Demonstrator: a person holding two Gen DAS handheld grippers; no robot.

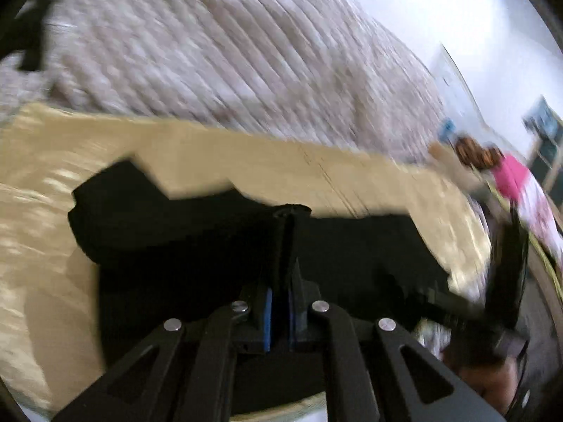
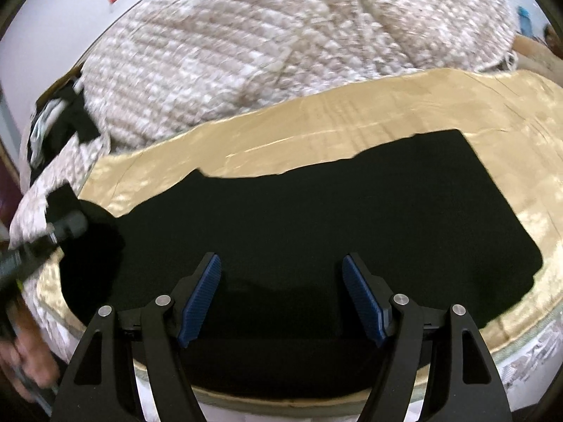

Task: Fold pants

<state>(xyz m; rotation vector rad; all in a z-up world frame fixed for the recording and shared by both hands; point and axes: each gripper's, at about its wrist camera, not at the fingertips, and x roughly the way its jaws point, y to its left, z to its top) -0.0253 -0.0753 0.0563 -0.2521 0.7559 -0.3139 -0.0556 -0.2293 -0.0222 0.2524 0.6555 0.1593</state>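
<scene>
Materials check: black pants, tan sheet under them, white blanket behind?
Black pants: matte, soft cloth, probably knit; no sheen, folds limply in the closed left gripper.
Tan sheet: looks like cardboard under glossy film; bright glare patches, straight crease lines.
White blanket: chunky ribbed knit or chenille, fuzzy rows. Right gripper open.

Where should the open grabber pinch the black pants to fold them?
Probably the near hem edge of the black pants, straight ahead of the right gripper, coming in low from the near side. The cloth lies flat on the tan sheet, so only an edge gives the blue pads something to close on.
</scene>
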